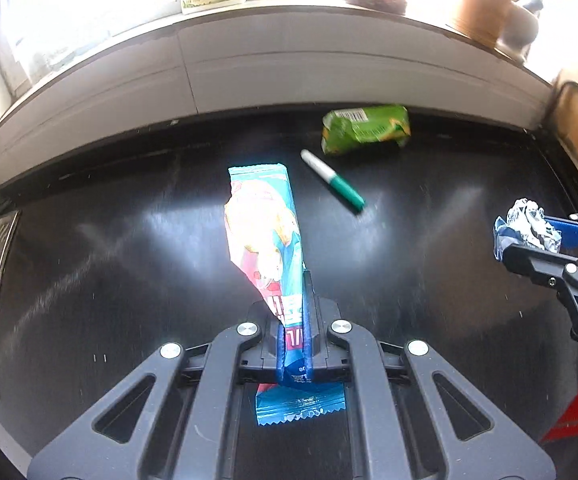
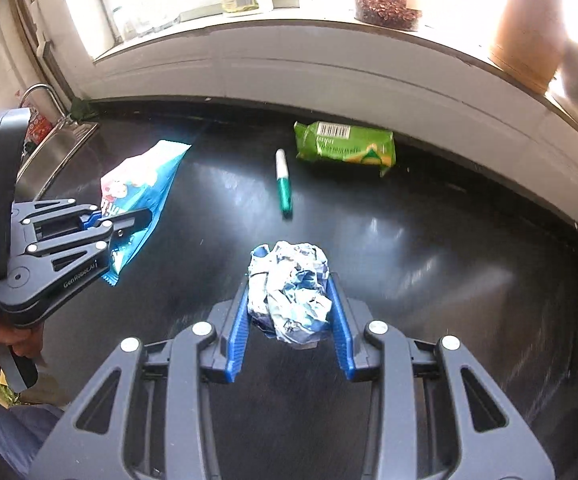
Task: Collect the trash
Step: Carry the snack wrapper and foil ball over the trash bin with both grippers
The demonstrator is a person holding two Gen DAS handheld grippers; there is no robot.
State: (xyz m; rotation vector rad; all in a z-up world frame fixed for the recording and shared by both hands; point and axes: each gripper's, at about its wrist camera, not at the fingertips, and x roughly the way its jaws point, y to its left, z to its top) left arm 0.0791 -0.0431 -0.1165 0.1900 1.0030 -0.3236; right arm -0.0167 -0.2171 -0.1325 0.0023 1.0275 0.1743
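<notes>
Trash occupies both claws above the black bench (image 1: 429, 264): the left claw (image 1: 295, 320) is clamped on a blue snack wrapper (image 1: 265, 232), the right claw (image 2: 289, 308) grips a crumpled foil ball (image 2: 289, 292). A green packet (image 1: 365, 128) lies near the bench's back edge, a green marker (image 1: 333, 180) just beside it.

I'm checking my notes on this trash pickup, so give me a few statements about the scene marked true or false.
1. The left claw is shut on the blue wrapper. True.
2. The right claw is empty. False: it grips a crumpled foil ball.
3. The green packet lies on the counter near the back wall. True.
4. The marker is held by a claw. False: it lies loose on the counter.
5. The marker lies on top of the green packet. False: they lie apart.
</notes>
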